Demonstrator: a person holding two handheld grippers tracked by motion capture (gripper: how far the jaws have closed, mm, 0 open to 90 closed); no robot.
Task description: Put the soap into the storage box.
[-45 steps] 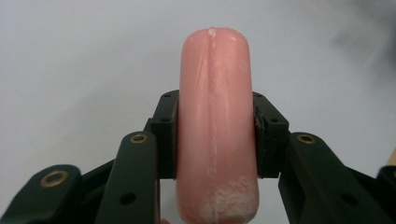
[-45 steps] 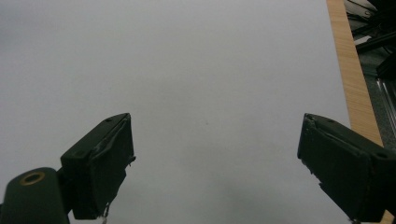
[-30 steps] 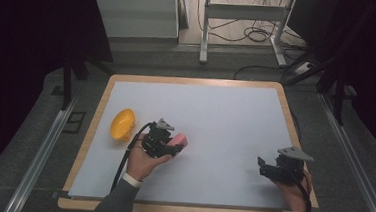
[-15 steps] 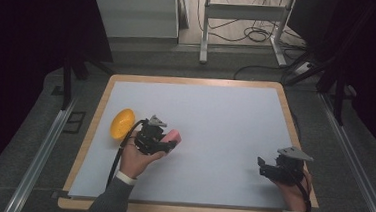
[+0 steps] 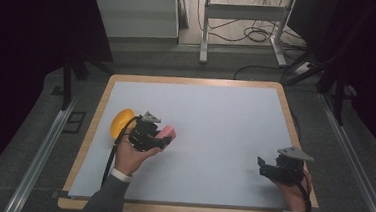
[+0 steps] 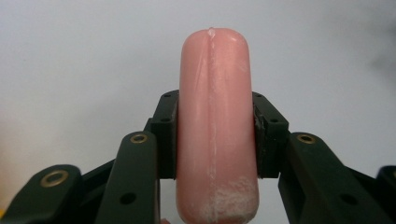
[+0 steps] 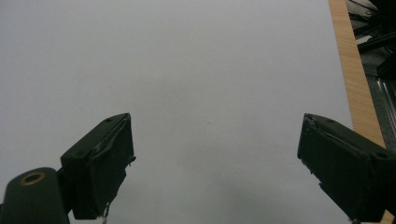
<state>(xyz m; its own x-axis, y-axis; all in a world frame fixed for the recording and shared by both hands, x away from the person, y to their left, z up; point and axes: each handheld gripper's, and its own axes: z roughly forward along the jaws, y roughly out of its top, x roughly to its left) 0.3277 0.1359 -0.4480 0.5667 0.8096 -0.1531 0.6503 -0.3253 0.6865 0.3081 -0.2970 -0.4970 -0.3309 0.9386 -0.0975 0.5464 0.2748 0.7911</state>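
Observation:
A pink sausage-shaped piece (image 6: 215,126) is clamped between the jaws of my left gripper (image 6: 215,135), which is shut on it; its rounded end sticks out ahead of the jaws. From the high view the same pink sausage (image 5: 166,132) shows just past the left gripper (image 5: 161,140) at the table's left middle. An orange-yellow rounded object (image 5: 121,122) lies on the white mat right behind that gripper. My right gripper (image 7: 215,158) stands open over bare mat, nothing between its jaws; it sits near the right front edge as the right gripper (image 5: 264,166) in the high view.
The white mat (image 5: 215,118) lies on a wooden-rimmed table (image 5: 288,108). The wooden rim (image 7: 355,79) runs close on the right gripper's right side. Metal rails, a desk frame (image 5: 242,14) and cables stand on the floor beyond the table.
My left gripper, holding the pink sausage, has drifted left and slightly away, closer to the orange object. The right gripper has stayed put.

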